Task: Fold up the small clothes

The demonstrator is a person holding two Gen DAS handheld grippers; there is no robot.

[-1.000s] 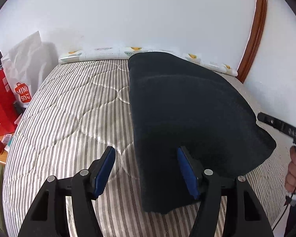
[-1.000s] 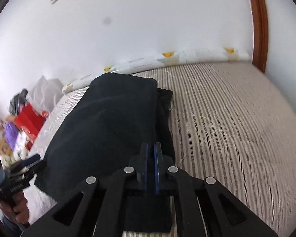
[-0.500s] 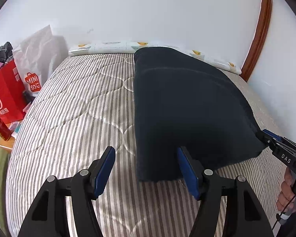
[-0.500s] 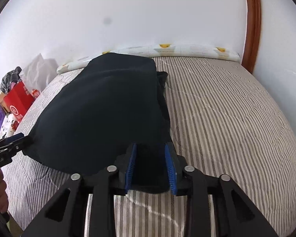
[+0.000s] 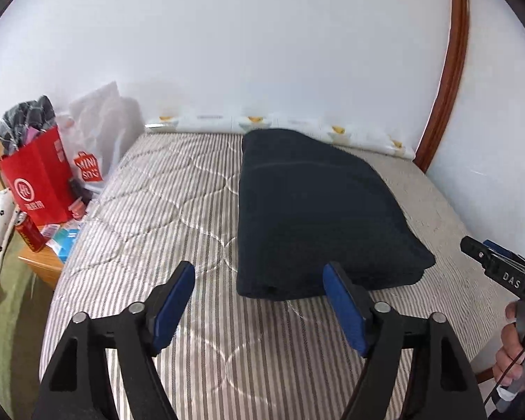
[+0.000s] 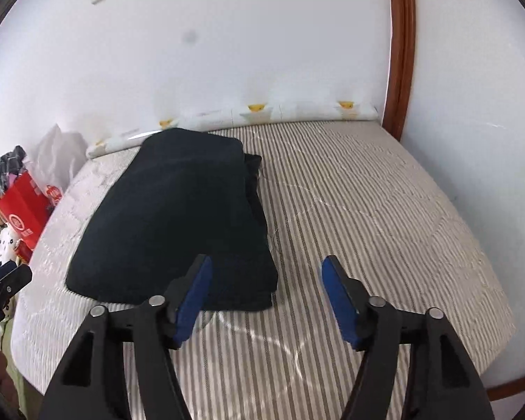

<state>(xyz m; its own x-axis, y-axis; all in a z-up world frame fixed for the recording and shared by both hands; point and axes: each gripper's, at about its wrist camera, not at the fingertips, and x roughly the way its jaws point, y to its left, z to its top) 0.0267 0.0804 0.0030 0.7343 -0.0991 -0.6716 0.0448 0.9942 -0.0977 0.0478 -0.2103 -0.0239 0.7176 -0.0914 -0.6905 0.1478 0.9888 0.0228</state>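
A dark navy garment lies folded flat on the striped mattress; it also shows in the right wrist view. My left gripper is open and empty, pulled back just short of the garment's near edge. My right gripper is open and empty, near the garment's near right corner. The right gripper also shows at the right edge of the left wrist view, and the left gripper shows at the left edge of the right wrist view.
A red shopping bag and a white plastic bag stand left of the bed with clutter on a low wooden table. A white wall and a wooden door frame bound the far and right sides.
My right gripper was shut on the garment's edge, then opened and let it go. Both grippers drew back toward me and the garment now lies flat, farther away.
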